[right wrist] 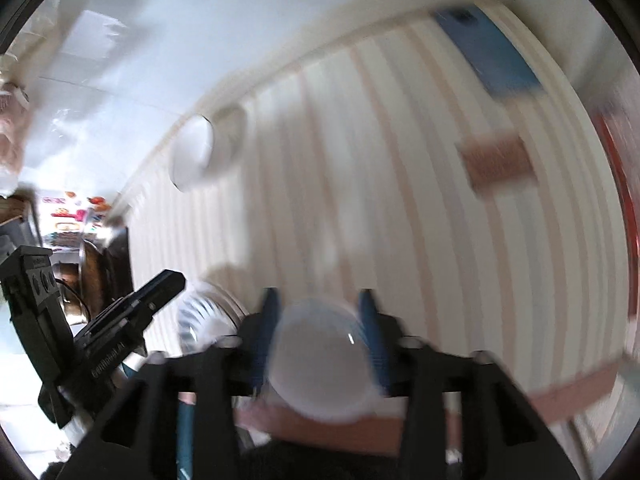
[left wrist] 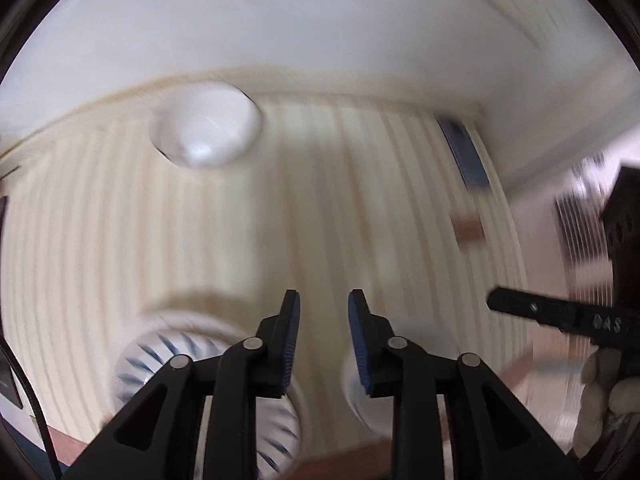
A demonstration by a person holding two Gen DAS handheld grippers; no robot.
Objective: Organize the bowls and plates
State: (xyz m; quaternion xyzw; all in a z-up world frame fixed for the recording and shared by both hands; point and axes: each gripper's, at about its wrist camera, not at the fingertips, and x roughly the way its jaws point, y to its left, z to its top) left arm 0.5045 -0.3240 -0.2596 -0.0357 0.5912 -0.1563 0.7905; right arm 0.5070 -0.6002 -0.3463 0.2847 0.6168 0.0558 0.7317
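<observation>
The right gripper (right wrist: 320, 344) is carrying a small white bowl (right wrist: 320, 364) between its jaws. The left gripper (left wrist: 324, 336), jaws narrowly parted, is hovering empty above a striped bowl (left wrist: 160, 356). Another white bowl (left wrist: 206, 124) is sitting apart on the worktop (left wrist: 320, 200), so sorting looks unfinished.
</observation>
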